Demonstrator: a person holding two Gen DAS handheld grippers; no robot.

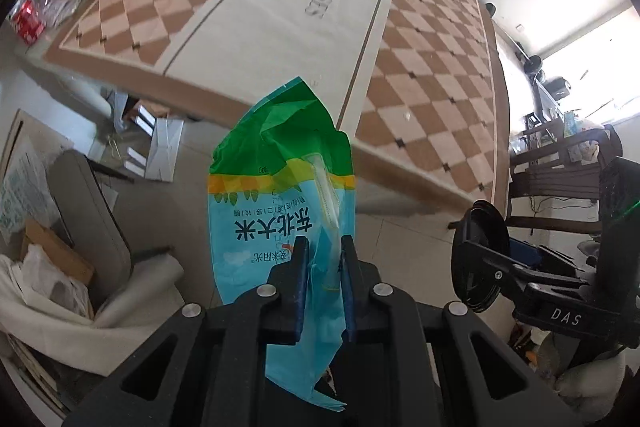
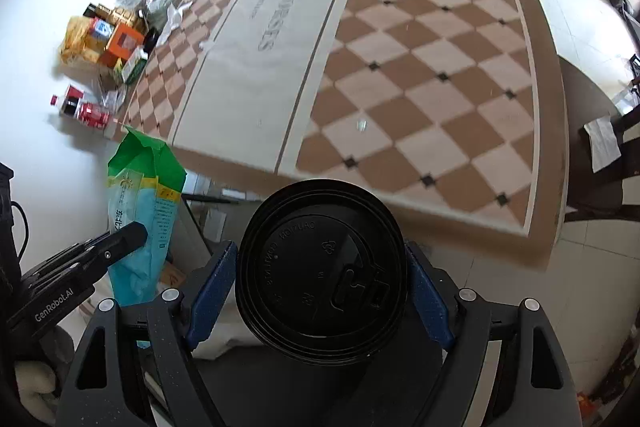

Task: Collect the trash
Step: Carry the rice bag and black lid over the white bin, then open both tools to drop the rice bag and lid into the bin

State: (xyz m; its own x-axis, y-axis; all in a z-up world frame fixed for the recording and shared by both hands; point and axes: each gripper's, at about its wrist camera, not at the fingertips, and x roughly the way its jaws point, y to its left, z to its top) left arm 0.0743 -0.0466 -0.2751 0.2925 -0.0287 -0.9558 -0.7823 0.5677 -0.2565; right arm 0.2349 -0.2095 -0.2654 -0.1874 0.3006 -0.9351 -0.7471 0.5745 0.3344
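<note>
- The left tongs (image 1: 323, 247) are pointed steeply downward, clamped narrow on a crumpled blue-and-green rice bag (image 1: 280, 195), which is held upright above the floor.
- The right tongs (image 2: 322, 267) are likewise tilted steeply down, spread wide around a black cup lid (image 2: 322, 267); the blue pads (image 2: 212, 287) are pressed against its rim on both sides.
- Both tongs are held side by side, near the edge of a checkered rug (image 2: 420, 87).
- A heap of boxes and wrappers (image 2: 108, 43) is seen on the floor beside the rug's far edge; what sits below the lid, possibly a cup, is hidden.
</note>
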